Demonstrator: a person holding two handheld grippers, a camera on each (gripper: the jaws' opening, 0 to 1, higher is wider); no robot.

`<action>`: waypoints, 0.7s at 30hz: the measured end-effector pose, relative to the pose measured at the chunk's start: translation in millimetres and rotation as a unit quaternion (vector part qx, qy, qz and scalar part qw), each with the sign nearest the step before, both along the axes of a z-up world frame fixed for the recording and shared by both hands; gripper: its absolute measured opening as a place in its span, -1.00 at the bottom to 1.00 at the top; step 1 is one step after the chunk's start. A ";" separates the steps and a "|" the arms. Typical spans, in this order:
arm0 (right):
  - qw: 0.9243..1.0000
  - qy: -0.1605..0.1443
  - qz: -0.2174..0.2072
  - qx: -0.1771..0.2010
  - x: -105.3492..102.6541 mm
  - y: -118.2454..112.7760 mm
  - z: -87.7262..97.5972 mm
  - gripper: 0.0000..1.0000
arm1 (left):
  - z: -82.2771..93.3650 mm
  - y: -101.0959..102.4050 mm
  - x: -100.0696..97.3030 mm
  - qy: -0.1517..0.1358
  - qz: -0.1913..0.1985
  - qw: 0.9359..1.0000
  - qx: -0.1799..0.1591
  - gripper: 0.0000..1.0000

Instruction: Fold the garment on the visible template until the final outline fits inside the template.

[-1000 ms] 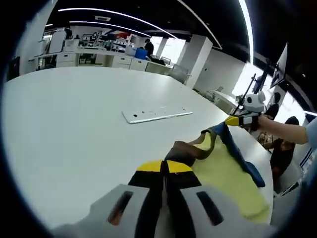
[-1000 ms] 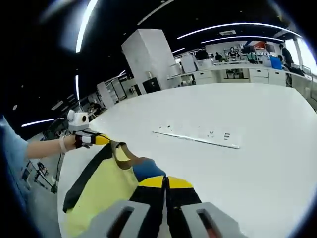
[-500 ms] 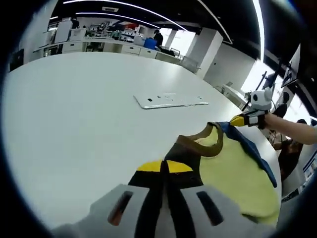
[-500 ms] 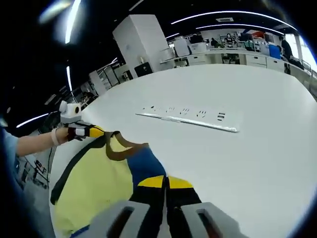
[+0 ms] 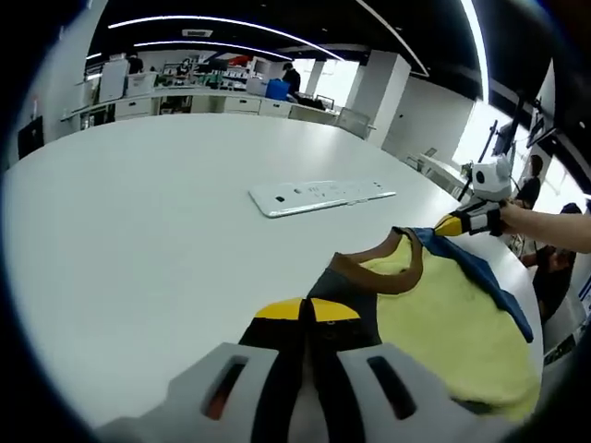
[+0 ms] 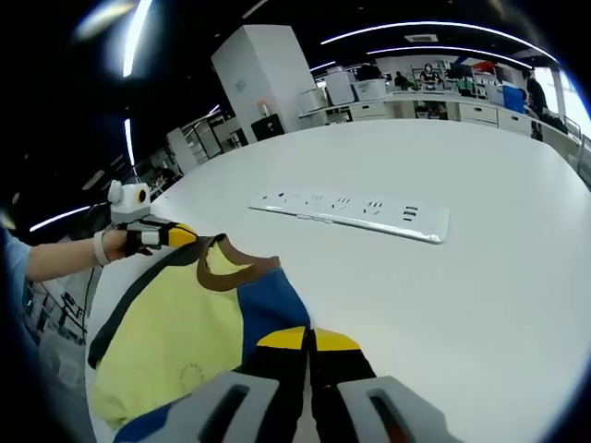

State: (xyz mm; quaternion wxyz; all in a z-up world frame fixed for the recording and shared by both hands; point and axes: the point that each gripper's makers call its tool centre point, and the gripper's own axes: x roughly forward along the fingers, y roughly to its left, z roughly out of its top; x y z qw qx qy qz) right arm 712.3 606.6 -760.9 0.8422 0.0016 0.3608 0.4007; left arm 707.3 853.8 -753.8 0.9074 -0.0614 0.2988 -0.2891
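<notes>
A yellow garment (image 5: 443, 314) with blue sleeves and a brown collar (image 5: 383, 277) is stretched between both grippers, low over the white table (image 5: 138, 231). My left gripper (image 5: 307, 309) is shut on its dark near shoulder. At the right of the left gripper view, a hand holds my right gripper (image 5: 450, 224), shut on the other shoulder. In the right gripper view the garment (image 6: 175, 323) spreads to the left. There my right gripper (image 6: 309, 340) is shut on the blue shoulder, and my left gripper (image 6: 185, 235) grips the far corner by the collar.
A flat white power strip (image 5: 319, 196) (image 6: 351, 210) lies on the table beyond the garment. The table's rounded edge runs close behind the garment's hem. Office desks, a white pillar (image 6: 263, 88) and people stand far off.
The garment has come down and spread flatter across the table, showing more of its yellow front. Both grippers have stayed shut on the shoulders and moved a little closer to the power strip.
</notes>
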 end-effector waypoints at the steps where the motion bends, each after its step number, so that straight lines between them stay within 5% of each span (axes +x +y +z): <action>1: 1.000 -0.013 0.003 0.003 1.0 0.7 1.7 -1.00 | 1.1 0.5 0.3 0.002 -0.001 1.000 -0.003 -1.00; 8: 0.998 -0.046 0.028 0.018 -5.9 3.4 13.2 -0.35 | 18.8 -12.0 -11.0 -0.012 -0.049 0.998 -0.034 -0.64; 15: 0.996 -0.065 0.052 0.038 -20.9 6.1 31.1 0.55 | 33.6 -24.9 -29.1 -0.034 -0.107 0.993 -0.023 0.38; 18: 0.995 -0.070 0.064 0.036 -31.1 4.9 35.4 0.75 | 39.1 -29.9 -37.7 -0.034 -0.125 0.991 -0.029 0.76; 21: 0.994 -0.072 0.072 0.033 -39.8 4.0 37.9 0.88 | 43.4 -32.8 -45.5 -0.037 -0.139 0.989 -0.023 0.90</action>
